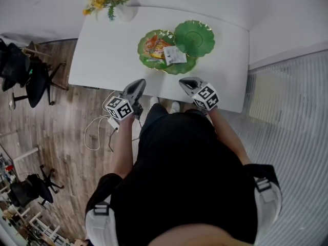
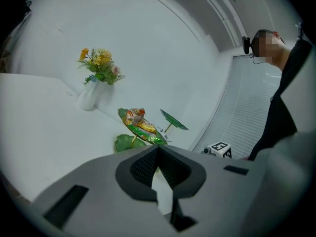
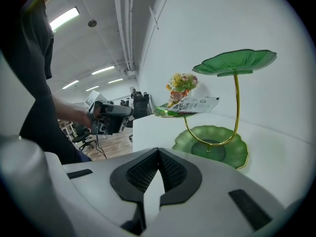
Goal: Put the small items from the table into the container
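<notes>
the long white table (image 1: 107, 55) fills the top of the head view, and nothing small shows loose on it. toward its far side stands the green leaf-shaped tiered stand with the gold stem (image 1: 193, 37), and at the far left corner the white vase of yellow and pink flowers (image 1: 124, 12). down at the near edge hang the two grippers. the left gripper (image 1: 138, 84) has its jaws pressed together on nothing, and the right gripper (image 1: 187, 83) looks the same, pads meeting with nothing between them. smallest of all, the task's things: the orange and yellow snack packets (image 1: 156, 46) and the white printed packet (image 1: 175, 55) already lie on the stand's wide middle leaf, so the job looks all but done. those packets are probably light, soft and crinkly, likely slippery film that gives under pressure; a pinch on a flat sealed edge should hold better than one on the puffy middle. the right gripper view gives what the head view flattens: three leaves at three heights on a curved stem, with the white packet hanging over the middle leaf's rim. the left gripper view alone puts vase and stand side by side and catches the right gripper's marker cube (image 2: 219, 149). only the head view shows the whole tabletop.
</notes>
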`<state>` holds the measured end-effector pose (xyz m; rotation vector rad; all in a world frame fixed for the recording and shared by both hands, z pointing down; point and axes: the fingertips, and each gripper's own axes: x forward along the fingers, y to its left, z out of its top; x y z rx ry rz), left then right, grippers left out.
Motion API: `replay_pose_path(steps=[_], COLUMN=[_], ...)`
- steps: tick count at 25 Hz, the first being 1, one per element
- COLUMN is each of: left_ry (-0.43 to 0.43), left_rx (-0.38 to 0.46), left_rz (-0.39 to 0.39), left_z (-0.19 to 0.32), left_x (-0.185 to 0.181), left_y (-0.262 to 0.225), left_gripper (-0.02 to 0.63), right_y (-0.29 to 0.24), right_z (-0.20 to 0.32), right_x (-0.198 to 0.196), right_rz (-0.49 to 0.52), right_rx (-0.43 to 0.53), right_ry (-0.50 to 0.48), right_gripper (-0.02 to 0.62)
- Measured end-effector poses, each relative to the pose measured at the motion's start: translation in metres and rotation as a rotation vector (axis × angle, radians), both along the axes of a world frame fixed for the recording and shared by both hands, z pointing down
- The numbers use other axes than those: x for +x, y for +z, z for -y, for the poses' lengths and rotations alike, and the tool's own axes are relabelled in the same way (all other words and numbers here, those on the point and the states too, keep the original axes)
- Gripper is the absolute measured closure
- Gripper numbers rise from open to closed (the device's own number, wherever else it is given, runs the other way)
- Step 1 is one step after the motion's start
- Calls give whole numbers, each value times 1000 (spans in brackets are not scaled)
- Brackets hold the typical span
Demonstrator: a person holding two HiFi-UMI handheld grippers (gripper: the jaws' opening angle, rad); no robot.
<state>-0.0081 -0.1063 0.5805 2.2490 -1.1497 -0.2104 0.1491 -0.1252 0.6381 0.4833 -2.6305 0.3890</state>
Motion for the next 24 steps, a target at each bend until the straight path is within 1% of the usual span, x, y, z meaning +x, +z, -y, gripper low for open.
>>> replay_pose_path(steps=[4, 9, 13, 16, 24], left_ry=[3, 0, 4, 8, 14], left_rx=[-8, 21, 5, 1, 14], left_rz=[4, 3, 17, 13, 12], left_z=[-5, -5, -6, -7, -3], left_x=[3, -1, -1, -1, 2], left_y=[-3, -6, -3, 1, 1], left_gripper=[603, 604, 603, 604, 604], right_y=[-2, -3, -2, -1, 1], right_z=[-1, -4, -5, -5, -8], right_x=[0, 1, 3, 5, 6], right_rz=[1, -1, -5, -11, -29], right_rx=[9, 16, 14, 11, 6], right_ry=[3, 3, 6, 7, -8], right_gripper=[572, 572, 572, 572, 572])
